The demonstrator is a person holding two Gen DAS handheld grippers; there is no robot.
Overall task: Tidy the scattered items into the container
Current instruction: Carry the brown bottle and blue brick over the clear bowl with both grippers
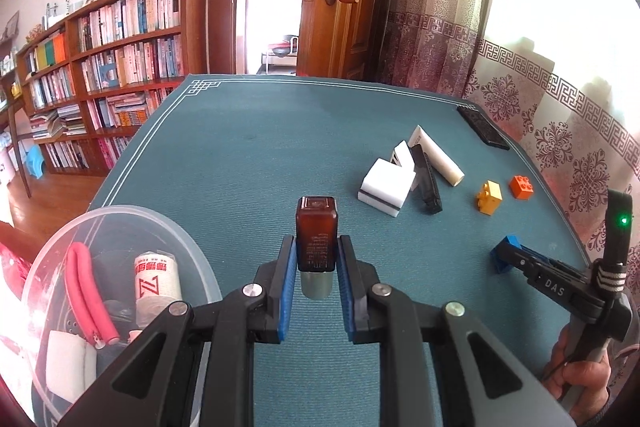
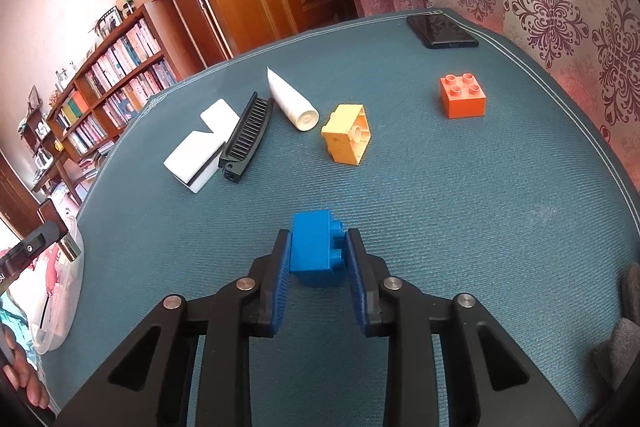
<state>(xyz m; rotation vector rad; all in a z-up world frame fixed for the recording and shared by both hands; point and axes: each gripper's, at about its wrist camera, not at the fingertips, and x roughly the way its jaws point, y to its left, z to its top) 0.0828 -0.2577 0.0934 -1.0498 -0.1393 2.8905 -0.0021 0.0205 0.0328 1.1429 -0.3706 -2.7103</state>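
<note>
Between my left hand-held gripper (image 1: 317, 259) pads sat the brown bottle (image 1: 316, 239); my right hand-held gripper (image 2: 318, 253) pinched the blue brick (image 2: 316, 251). Lower left, the container (image 1: 192, 247) held a few things; five items waited mid-frame.

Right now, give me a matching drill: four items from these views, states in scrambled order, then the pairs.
Items
1. brown bottle
2. blue brick
3. yellow brick
4. pink pliers

States
A. lying tipped on the mat, hollow underside showing
B. inside the clear container
C. between the fingers of the left hand-held gripper
D. between the fingers of the right hand-held gripper

Pairs: 1-C, 2-D, 3-A, 4-B
</note>
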